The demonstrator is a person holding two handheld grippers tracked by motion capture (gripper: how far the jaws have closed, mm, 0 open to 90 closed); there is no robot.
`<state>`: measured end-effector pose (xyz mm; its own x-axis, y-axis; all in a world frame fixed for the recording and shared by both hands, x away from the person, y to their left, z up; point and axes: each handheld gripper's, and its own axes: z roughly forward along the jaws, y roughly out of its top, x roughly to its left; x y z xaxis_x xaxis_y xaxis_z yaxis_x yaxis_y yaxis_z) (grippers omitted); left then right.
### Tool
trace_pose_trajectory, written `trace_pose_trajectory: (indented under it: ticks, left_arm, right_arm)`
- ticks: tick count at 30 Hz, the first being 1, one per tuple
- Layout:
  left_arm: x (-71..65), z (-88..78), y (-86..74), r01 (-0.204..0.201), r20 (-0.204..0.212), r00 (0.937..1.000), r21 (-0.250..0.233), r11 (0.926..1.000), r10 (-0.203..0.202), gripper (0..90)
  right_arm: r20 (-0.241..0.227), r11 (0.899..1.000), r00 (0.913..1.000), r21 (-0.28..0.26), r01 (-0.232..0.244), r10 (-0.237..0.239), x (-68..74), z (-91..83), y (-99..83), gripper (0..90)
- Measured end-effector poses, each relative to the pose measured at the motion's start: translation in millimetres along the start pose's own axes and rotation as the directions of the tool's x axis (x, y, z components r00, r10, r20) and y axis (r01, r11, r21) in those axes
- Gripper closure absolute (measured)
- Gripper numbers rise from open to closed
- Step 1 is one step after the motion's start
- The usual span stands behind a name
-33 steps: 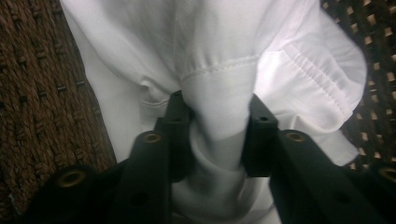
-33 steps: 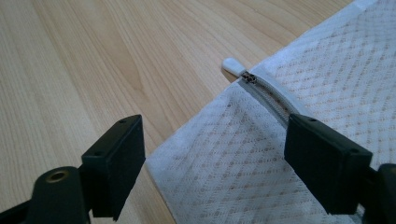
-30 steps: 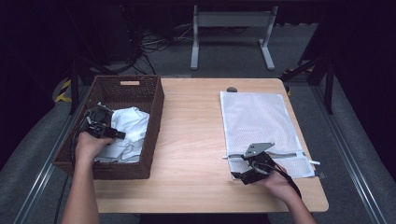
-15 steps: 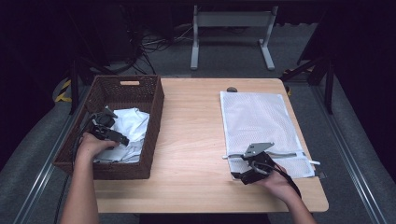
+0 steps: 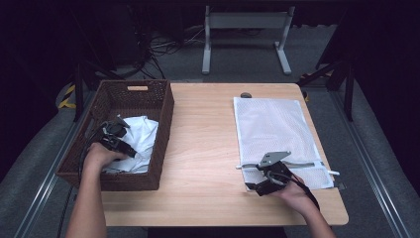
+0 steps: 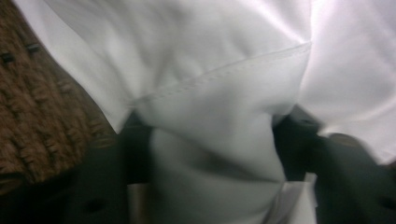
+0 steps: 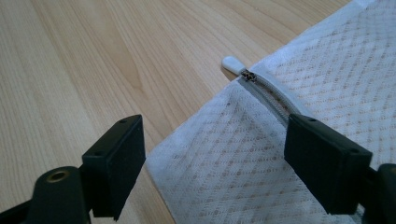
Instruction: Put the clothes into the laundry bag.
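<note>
The crumpled white cloth garment [image 5: 137,141] lay inside the dark brown woven wicker basket [image 5: 163,114] at the left of the pale wooden table [image 5: 203,134], and the left gripper [image 5: 119,141] was pushed down into it; in the left gripper view a stitched fold of the fabric [image 6: 210,135] bulged between the two black jaws, but whether they were pinching it or only pressed around it I could not tell. The right gripper [image 7: 215,163] stood released, jaws wide apart, over the near left corner of the flat white mesh zip bag [image 5: 275,131], whose zipper pull [image 7: 236,65] lay just past the corner. A likely slip, to my judgement, was the left jaws taking only a thin layer, so the garment would drag or fall on lifting. The basket wall [image 6: 42,121] sat close beside the jaws and might snag the cloth. The bag looked zipped shut, which would block loading. Cables and a metal stand littered the floor beyond the table.
</note>
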<state>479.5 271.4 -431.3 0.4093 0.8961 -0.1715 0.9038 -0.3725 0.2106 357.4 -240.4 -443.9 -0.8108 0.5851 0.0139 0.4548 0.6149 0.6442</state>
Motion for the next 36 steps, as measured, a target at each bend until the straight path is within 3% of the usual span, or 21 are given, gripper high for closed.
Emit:
trace_pose_trajectory:
  ticks: [9,15,16,19,21,25,28,29,34,35,36]
  left_arm:
    - [4.1,-6.1,0.0,0.013,0.044,0.999,-0.004,0.9999,-0.012,71.8]
    - [9.4,-16.5,-1.9,0.048,0.065,0.9969,-0.067,0.9966,-0.044,73.9]
    - [11.6,-21.5,-2.5,0.07,0.076,0.9952,-0.104,0.9921,-0.062,73.9]
    - [14.2,-28.9,-3.9,0.091,0.093,0.9925,-0.139,0.986,-0.079,73.9]
    - [15.7,-38.8,-5.9,0.114,0.128,0.9876,-0.194,0.9742,-0.09,73.9]
    - [15.6,-50.6,-8.2,0.111,0.132,0.9878,-0.227,0.9675,-0.082,73.9]
    - [15.7,-68.3,-13.6,0.108,0.126,0.9893,-0.287,0.952,-0.074,73.9]
    - [15.7,-68.3,-13.6,0.108,0.126,0.9893,-0.287,0.952,-0.074,73.9]
    - [13.2,-93.8,-20.2,0.089,0.139,0.9894,-0.36,0.9286,-0.041,74.0]
    - [13.2,-93.8,-20.2,0.089,0.139,0.9894,-0.36,0.9286,-0.041,74.0]
    - [11.3,-99.2,-20.7,0.083,0.136,0.9901,-0.374,0.9238,-0.034,74.0]
  right_arm:
    - [0.0,1.0,1.0,0.003,-0.001,0.001,-0.8,0.4,-0.4,21.2]
    - [0.0,1.0,1.0,-0.001,-0.005,0.005,-1.9,-0.7,-1.3,21.2]
    - [0.001,1.0,1.0,-0.003,-0.008,0.008,-2.5,-1.1,-1.7,21.2]
    - [0.001,1.0,0.9999,-0.005,-0.01,0.01,-3.3,-1.7,-2.0,21.2]
    - [0.001,1.0,0.9999,-0.005,-0.011,0.011,-3.6,-1.7,-2.1,21.2]
    - [0.001,1.0,0.9999,-0.004,-0.011,0.011,-3.4,-1.6,-2.2,21.2]
    - [0.001,1.0,1.0,-0.004,-0.01,0.01,-3.2,-1.3,-2.0,21.2]
    - [0.001,1.0,1.0,-0.004,-0.01,0.01,-3.2,-1.3,-2.0,21.2]
    - [0.002,1.0,0.9999,-0.004,-0.011,0.011,-3.4,-1.2,-2.0,21.1]
    - [0.001,1.0,0.9999,-0.004,-0.012,0.012,-3.4,-1.1,-2.0,21.1]
    - [0.001,1.0,0.9999,-0.004,-0.012,0.012,-3.4,-1.1,-2.0,21.1]
